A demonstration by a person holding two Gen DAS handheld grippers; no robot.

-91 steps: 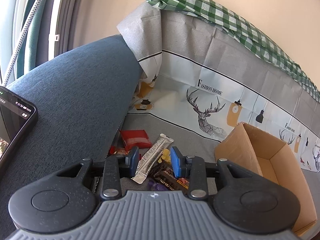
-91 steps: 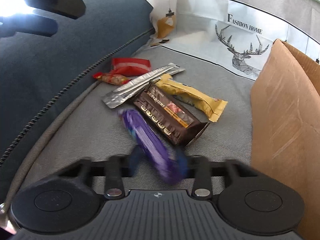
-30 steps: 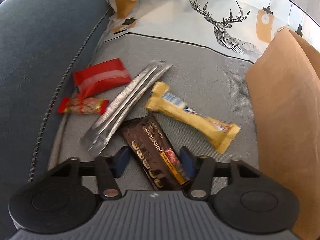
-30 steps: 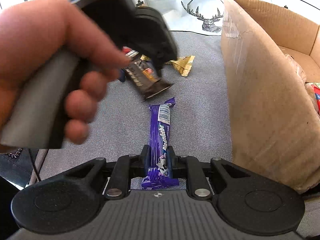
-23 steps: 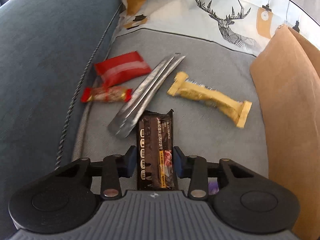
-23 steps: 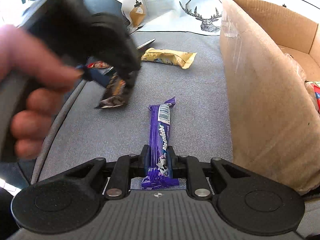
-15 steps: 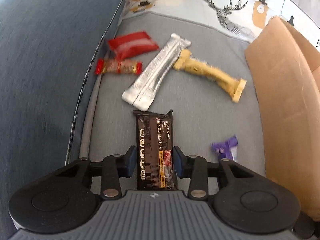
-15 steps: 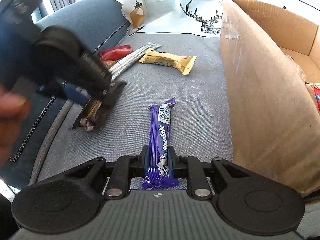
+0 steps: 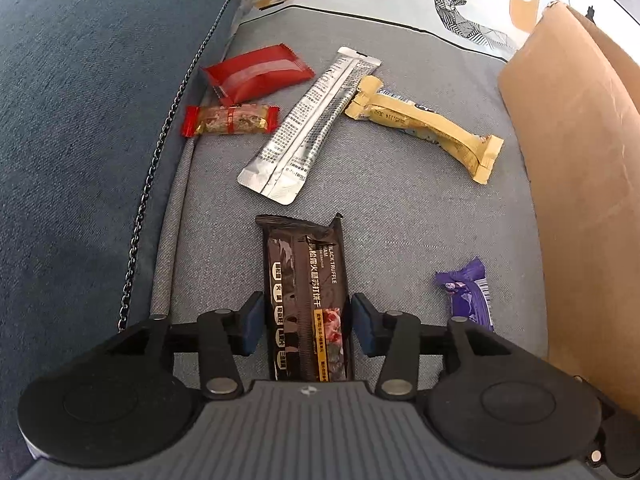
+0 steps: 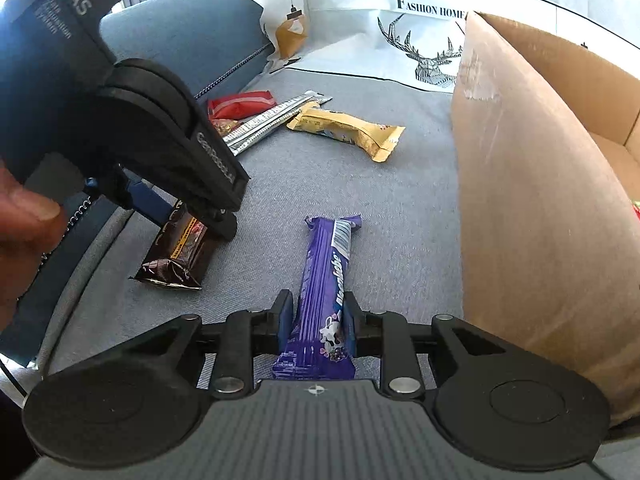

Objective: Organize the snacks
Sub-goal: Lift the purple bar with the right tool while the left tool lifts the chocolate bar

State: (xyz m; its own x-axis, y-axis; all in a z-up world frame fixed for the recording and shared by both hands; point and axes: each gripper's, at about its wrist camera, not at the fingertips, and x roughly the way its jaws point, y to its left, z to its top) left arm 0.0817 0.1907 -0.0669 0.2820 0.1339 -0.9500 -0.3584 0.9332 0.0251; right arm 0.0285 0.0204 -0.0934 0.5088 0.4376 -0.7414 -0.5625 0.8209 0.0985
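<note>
The left gripper (image 9: 307, 318) pointed steeply down at the grey sofa seat (image 9: 400, 220), and its jaws had just been opening. The blue pads stood a little apart from the sides of the brown packet (image 9: 306, 280), which lay flat between them near the seat's front edge, so it looked laid down rather than held. Its wrapper read "BLACK TRUFFLE" beside lines of Chinese characters. The right gripper (image 10: 318, 318) had likewise been opening its jaws around the purple bar (image 10: 326, 276). That bar rested lengthwise on the seat just beside the wall of the cardboard box (image 10: 520, 200), at the seat's right edge. Its pads were close to the wrapper but no longer seemed to squeeze it. The white lettering on the bar was too bent to read with certainty. Both snacks appeared to be set out singly and in line, probably for sorting before they went into the box. Four more waited toward the back left corner of the seat: a red packet (image 9: 256, 74), a small red-ended candy (image 9: 230, 120), a silver sachet (image 9: 310, 128) showing its printed back, and a yellow bar (image 9: 424, 128). The deer-print cloth (image 10: 360, 40) at the back edge read "FASHION HOME". In the right wrist view a hand (image 10: 20, 240) held the left gripper's body, which was marked "DAS".
</note>
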